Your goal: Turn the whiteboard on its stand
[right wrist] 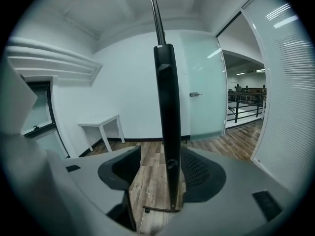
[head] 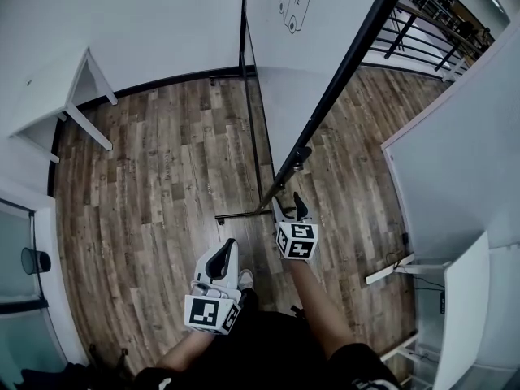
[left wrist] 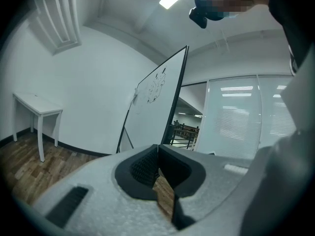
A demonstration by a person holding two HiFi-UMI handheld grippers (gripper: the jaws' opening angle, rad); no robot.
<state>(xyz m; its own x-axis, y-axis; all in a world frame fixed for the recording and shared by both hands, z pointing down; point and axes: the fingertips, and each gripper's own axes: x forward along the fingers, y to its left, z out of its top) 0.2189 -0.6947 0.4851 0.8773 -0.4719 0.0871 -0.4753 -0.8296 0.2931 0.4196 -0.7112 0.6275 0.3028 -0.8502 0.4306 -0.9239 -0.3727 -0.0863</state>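
Observation:
The whiteboard (head: 301,71) stands on a black stand whose foot bar (head: 244,215) lies on the wood floor. It carries a small drawing near its top. My right gripper (head: 289,201) is at the board's low black edge (head: 341,88). In the right gripper view that edge (right wrist: 167,112) runs upright between the open jaws of the right gripper (right wrist: 165,170), close to the right pad (right wrist: 199,173) and apart from the left one. My left gripper (head: 227,250) hangs lower and nearer to me, shut on nothing. In the left gripper view the left gripper (left wrist: 158,154) points toward the whiteboard (left wrist: 157,107).
A white table (head: 73,104) stands by the far left wall. A second white panel (head: 455,177) leans at the right, with a white cabinet (head: 463,315) below it. A black railing (head: 422,23) is behind the board, and a dark bin (head: 34,260) sits at the left.

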